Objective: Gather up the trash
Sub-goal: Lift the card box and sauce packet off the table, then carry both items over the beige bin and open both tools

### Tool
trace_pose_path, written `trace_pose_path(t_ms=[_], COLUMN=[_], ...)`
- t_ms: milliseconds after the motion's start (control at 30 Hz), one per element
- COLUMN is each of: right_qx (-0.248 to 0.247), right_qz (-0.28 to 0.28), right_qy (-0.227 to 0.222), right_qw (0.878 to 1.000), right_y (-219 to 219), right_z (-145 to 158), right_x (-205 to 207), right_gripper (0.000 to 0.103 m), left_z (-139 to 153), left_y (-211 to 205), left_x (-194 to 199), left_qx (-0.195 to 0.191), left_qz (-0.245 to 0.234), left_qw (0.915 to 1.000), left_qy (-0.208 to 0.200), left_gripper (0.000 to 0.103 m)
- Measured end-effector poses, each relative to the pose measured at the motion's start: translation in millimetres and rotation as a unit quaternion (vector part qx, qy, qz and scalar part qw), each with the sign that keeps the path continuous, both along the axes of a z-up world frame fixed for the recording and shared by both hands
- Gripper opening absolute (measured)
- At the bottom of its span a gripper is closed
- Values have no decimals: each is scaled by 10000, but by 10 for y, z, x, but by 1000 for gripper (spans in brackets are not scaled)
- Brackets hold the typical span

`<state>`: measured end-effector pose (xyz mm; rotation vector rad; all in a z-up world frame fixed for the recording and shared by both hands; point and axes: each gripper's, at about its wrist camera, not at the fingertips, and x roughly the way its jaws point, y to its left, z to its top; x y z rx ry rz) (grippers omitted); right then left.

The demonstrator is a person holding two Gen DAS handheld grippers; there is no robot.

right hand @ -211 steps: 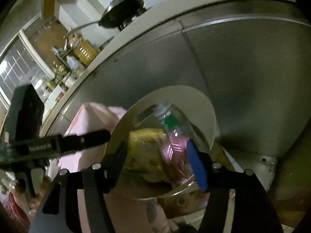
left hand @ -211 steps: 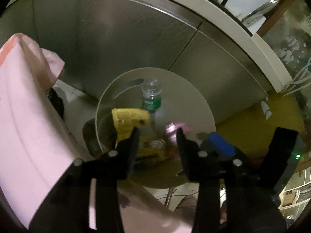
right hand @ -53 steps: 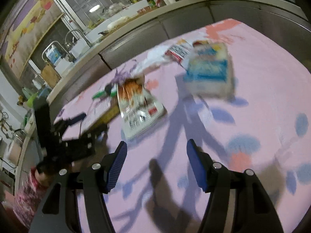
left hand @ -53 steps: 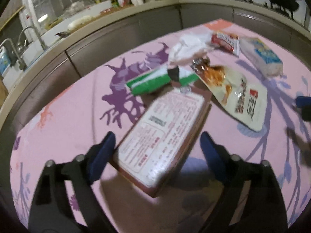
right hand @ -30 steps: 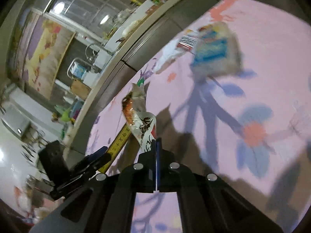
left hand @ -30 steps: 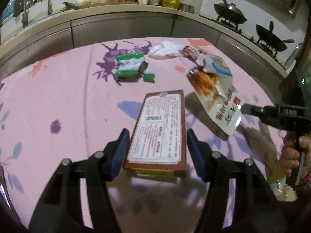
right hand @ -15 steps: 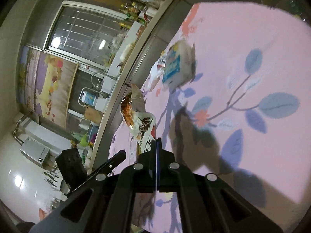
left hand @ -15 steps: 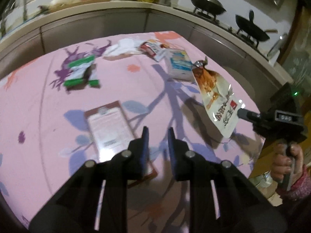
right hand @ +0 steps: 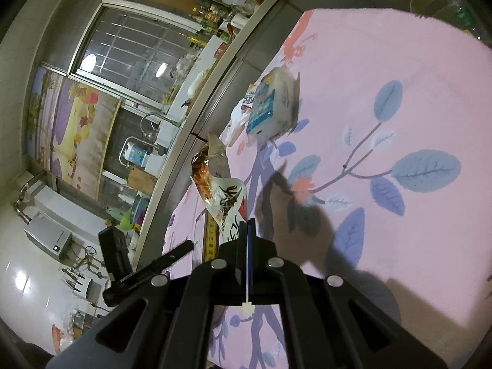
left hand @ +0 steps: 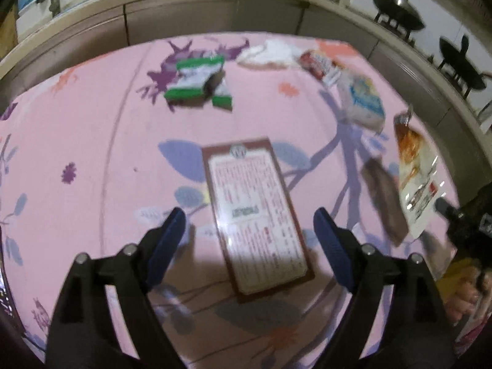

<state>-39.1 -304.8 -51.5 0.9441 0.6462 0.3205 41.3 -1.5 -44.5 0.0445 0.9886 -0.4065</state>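
The left tool (left hand: 249, 227) hangs over a pink tabletop (left hand: 92, 141) covered in a soft cloth printed with purple and blue leaves, its blue-padded jaws opening wide, and between them lies a flat rectangular box (left hand: 256, 212) with a brown border and a pale, glossy label of small print, too blurred to read. The pads are clear of the box on both sides; it lies flat on the cloth. Farther back there is a green and white wrapper (left hand: 196, 81), creased and partly folded, then a crumpled white tissue (left hand: 267, 57), a small red and white packet (left hand: 319, 66) and a puffy white pack with blue print (left hand: 363, 98). Over on the right side, the right tool (right hand: 247, 230) has its jaws pinched fully together on the lower edge of a shiny snack pouch (right hand: 220, 190), a crinkled foil-like bag with orange food art and black brush lettering, lifted clear of the tabletop and standing up from the tool. In the left view that pouch (left hand: 415, 178) is seen from the side at the frame's right, its lower corner meeting the dark body of the right tool, with a hand (left hand: 470, 292) below it, cut off by the edge. Its shadow falls dark on the cloth beside it. A curved steel-fronted counter (left hand: 215, 15) rings the far side.
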Motion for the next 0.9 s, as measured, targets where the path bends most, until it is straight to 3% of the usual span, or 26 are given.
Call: trace_pose_path(t_ms=[67, 100, 200, 500, 733, 900], right_qx=[12, 6, 22, 134, 180, 118], right_qz=[16, 14, -38, -275, -834, -1601], right_qy=[-1, -7, -37, -206, -331, -428], right_qw=[10000, 10000, 10000, 9993, 9958, 9861], right_y=[-15, -24, -57, -255, -615, -1146], right_z=[-7, -3, 10, 92, 106, 139], right_x=[-7, -14, -46, -132, -308, -567], right_gripper=[0, 0, 0, 0, 0, 0], left_z=[-86, -148, -141, 278, 514, 588], left_y=[-88, -147, -259, -600, -1477, -2270], left_x=[-43, -68, -173, -444, -357, -265], left_qx=[214, 341, 432, -131, -270, -238], left_qz=[-17, -45, -140, -1077, -2035, -2619], left_qw=[9998, 9994, 9989, 9924, 9763, 9625], left_qy=[6, 34, -149, -574, -684, -670], left_gripper=[77, 65, 59, 58, 58, 58])
